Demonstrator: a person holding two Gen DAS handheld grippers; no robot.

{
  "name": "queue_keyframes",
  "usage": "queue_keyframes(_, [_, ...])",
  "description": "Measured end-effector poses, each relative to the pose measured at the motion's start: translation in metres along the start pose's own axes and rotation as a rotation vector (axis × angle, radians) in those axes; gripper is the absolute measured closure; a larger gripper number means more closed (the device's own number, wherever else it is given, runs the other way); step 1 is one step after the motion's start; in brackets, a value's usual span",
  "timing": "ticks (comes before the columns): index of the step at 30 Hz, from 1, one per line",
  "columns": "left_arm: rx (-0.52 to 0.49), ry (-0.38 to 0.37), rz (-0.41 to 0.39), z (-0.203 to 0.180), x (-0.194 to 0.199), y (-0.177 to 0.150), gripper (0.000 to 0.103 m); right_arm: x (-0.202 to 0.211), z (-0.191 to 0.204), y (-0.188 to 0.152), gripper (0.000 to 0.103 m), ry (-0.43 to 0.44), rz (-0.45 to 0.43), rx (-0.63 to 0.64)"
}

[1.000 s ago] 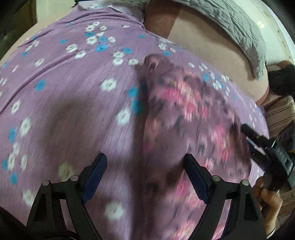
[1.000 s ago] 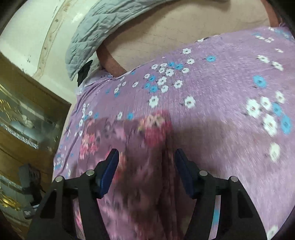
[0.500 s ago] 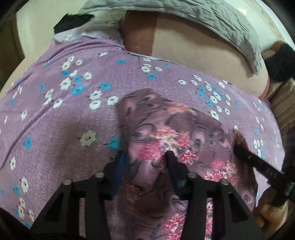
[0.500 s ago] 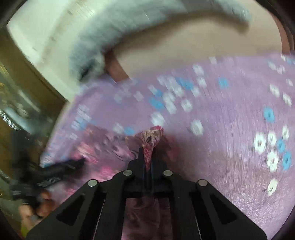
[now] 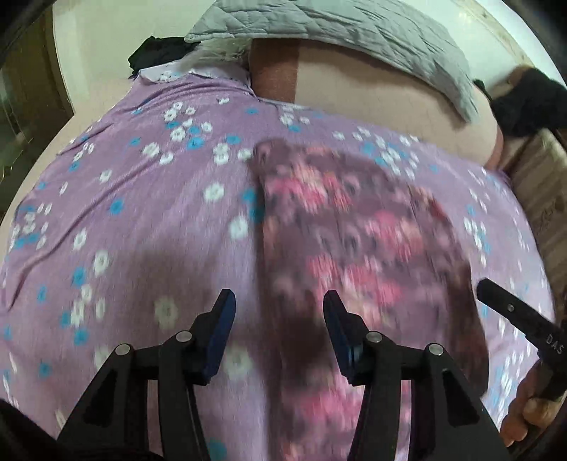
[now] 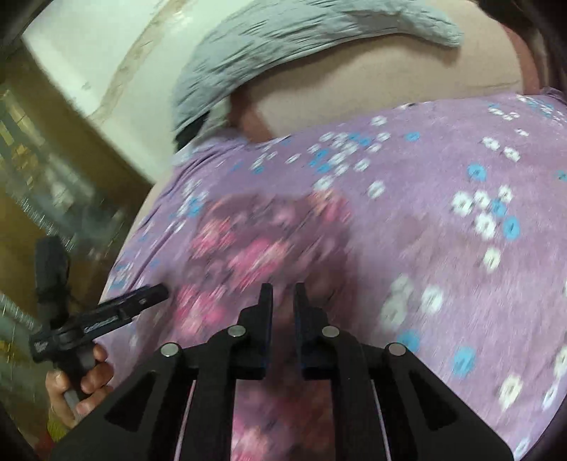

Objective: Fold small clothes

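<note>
A small dark-purple garment with pink flowers (image 5: 354,230) lies flat on the lilac flowered bedsheet (image 5: 141,212), blurred by motion. My left gripper (image 5: 278,294) hovers over the garment's near left edge, open, with nothing between its pads. In the right wrist view the same garment (image 6: 248,248) lies ahead and to the left. My right gripper (image 6: 283,286) hangs over its near right part. Its jaws are opening and stand a narrow gap apart, with no cloth in the gap. Each view shows the other gripper's fingers (image 5: 514,308) (image 6: 141,299) at the garment's far side.
A grey quilt (image 5: 354,32) lies at the head of the bed over a beige mattress (image 5: 372,88). Black clothing (image 5: 156,53) sits at the back left and another dark item (image 5: 524,103) at the back right. A wooden cabinet (image 6: 53,159) stands left of the bed.
Half a second ago both grippers were closed on the garment, the right one pinching a raised corner. Both have since let go and drawn back upward, and the garment lies flat.
</note>
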State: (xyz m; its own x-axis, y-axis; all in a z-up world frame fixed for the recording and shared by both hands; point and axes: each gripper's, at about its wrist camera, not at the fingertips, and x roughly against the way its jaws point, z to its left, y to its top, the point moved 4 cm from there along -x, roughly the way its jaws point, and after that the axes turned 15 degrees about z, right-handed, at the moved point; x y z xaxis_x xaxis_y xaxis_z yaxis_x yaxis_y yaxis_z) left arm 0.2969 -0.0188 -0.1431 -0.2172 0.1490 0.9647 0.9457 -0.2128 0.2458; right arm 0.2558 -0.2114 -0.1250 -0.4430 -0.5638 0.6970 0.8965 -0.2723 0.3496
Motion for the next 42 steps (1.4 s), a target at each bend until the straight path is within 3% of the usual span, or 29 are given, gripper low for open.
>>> queue_keyframes(2, [-0.006, 0.03, 0.035, -0.003, -0.009, -0.016, 0.049, -0.007, 0.003, -0.01, 0.09, -0.024, 0.029, 0.016])
queue_keyframes(4, [-0.012, 0.07, 0.073, -0.003, -0.024, -0.026, 0.048, -0.019, -0.008, -0.018, 0.091, -0.112, 0.072, -0.004])
queue_keyframes(8, [0.006, 0.055, 0.055, -0.002, -0.011, -0.031, 0.048, -0.023, -0.029, -0.021, 0.095, -0.137, 0.076, -0.063])
queue_keyframes(13, [-0.005, 0.004, 0.034, -0.006, 0.006, -0.062, 0.049, 0.009, -0.014, -0.037, 0.091, -0.103, 0.026, -0.037])
queue_keyframes(18, [-0.028, 0.009, 0.043, -0.012, 0.015, -0.102, 0.049, 0.017, 0.002, -0.071, 0.091, -0.072, 0.046, -0.022])
queue_keyframes(21, [-0.043, 0.034, 0.02, -0.013, 0.028, -0.126, 0.041, 0.021, 0.012, -0.09, 0.091, -0.079, 0.055, -0.009])
queue_keyframes(23, [-0.047, 0.063, -0.008, -0.011, 0.039, -0.142, 0.03, 0.03, 0.018, -0.102, 0.084, -0.089, 0.052, 0.002])
queue_keyframes(26, [-0.054, 0.088, -0.043, -0.008, 0.056, -0.162, 0.024, 0.048, 0.028, -0.121, 0.04, -0.12, 0.017, 0.025])
queue_keyframes(27, [-0.051, 0.102, -0.05, -0.007, 0.062, -0.168, 0.023, 0.051, 0.031, -0.124, 0.036, -0.128, 0.005, 0.033])
queue_keyframes(29, [-0.048, 0.117, -0.06, -0.004, 0.071, -0.178, 0.021, 0.06, 0.038, -0.134, 0.035, -0.154, -0.008, 0.06])
queue_keyframes(34, [-0.038, 0.123, -0.054, 0.003, 0.083, -0.193, 0.02, 0.069, 0.052, -0.155, 0.024, -0.204, -0.008, 0.121])
queue_keyframes(42, [-0.042, 0.156, -0.037, 0.001, 0.081, -0.183, 0.019, 0.072, 0.06, -0.16, 0.014, -0.223, 0.012, 0.143])
